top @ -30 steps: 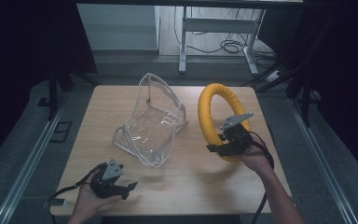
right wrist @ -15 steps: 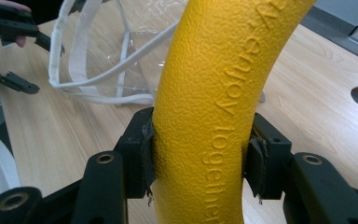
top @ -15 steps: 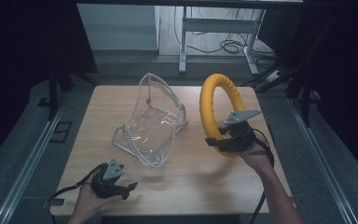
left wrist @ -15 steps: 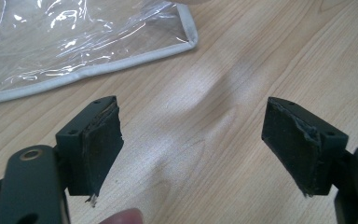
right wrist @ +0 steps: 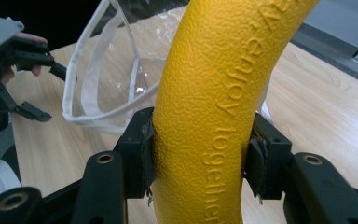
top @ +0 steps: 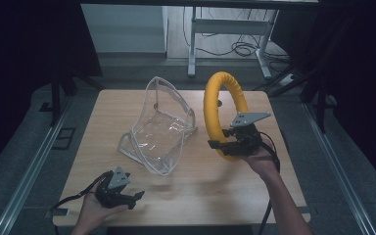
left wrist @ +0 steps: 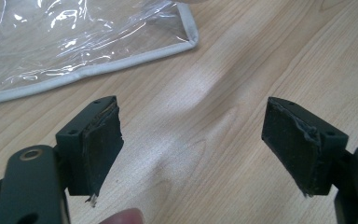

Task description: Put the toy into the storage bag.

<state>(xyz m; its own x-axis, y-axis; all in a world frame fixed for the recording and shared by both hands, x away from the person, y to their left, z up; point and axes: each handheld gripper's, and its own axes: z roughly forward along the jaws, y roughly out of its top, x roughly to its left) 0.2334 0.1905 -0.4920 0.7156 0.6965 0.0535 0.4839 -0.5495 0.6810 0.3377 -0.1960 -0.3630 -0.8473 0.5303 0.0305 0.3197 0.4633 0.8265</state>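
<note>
Wooden counter (top: 186,196) carries the clear bag (top: 159,129) at its centre, mouth upward and toward the right tool (top: 235,144), which is clamped on the lower arc of the yellow ring (top: 215,98) and holds it upright just right of the bag. The left tool (top: 120,191) rests at the near-left edge, jaws apart and empty, the bag's white-trimmed edge ahead of it.

the high view is dim, its surroundings near black from 9 to 3 o'clock, with only the wooden table (top: 186,186) softly lit from overhead. white glare streaks the clear plastic bag (left wrist: 74,37) at 11 o'clock in the left gripper view. the yellow ring (right wrist: 214,116) is sharp; the background blurs.
</note>
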